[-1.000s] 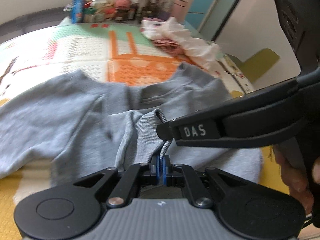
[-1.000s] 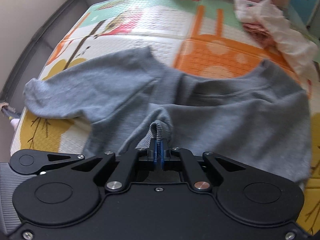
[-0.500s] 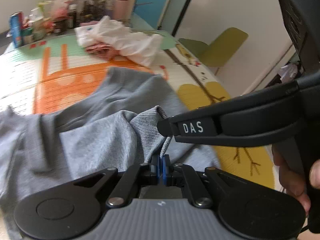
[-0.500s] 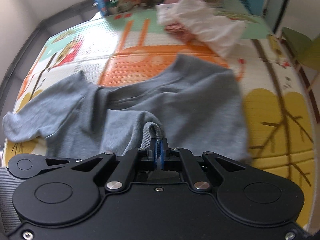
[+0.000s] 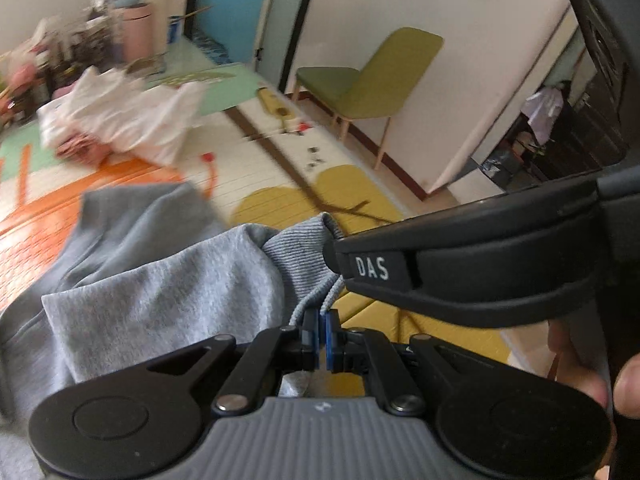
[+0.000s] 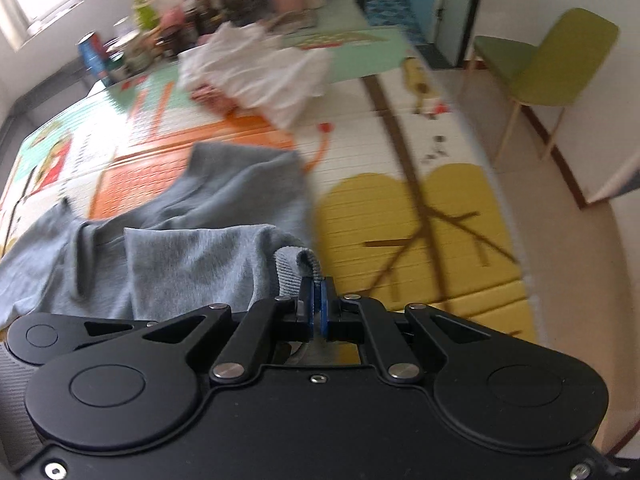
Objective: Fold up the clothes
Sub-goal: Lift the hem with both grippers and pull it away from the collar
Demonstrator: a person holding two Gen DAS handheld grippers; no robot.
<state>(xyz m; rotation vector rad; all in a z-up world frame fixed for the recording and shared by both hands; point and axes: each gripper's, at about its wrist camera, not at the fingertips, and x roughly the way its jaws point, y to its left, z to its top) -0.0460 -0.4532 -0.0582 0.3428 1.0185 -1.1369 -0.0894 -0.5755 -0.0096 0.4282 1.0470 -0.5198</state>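
Observation:
A grey sweatshirt [image 5: 160, 280] lies rumpled on the colourful play mat [image 5: 312, 196]; it also shows in the right wrist view [image 6: 208, 248]. My left gripper [image 5: 320, 322] is shut on its ribbed hem [image 5: 298, 254]. My right gripper [image 6: 318, 300] is shut on the same ribbed hem [image 6: 298, 266], right beside the left one. The right gripper's body [image 5: 480, 268] crosses the left wrist view just above the hem. The cloth hangs lifted from both grippers toward the left.
A pile of white and pink clothes [image 6: 256, 72] lies further back on the mat. Bottles and clutter [image 6: 168, 28] line the far edge. A green chair [image 6: 548, 68] stands at the right by the wall. The mat's yellow part [image 6: 420, 240] lies ahead.
Both grippers have swung to the right with the hem held, dragging the sweatshirt toward the mat's yellow side. The views now face the chair and doorway.

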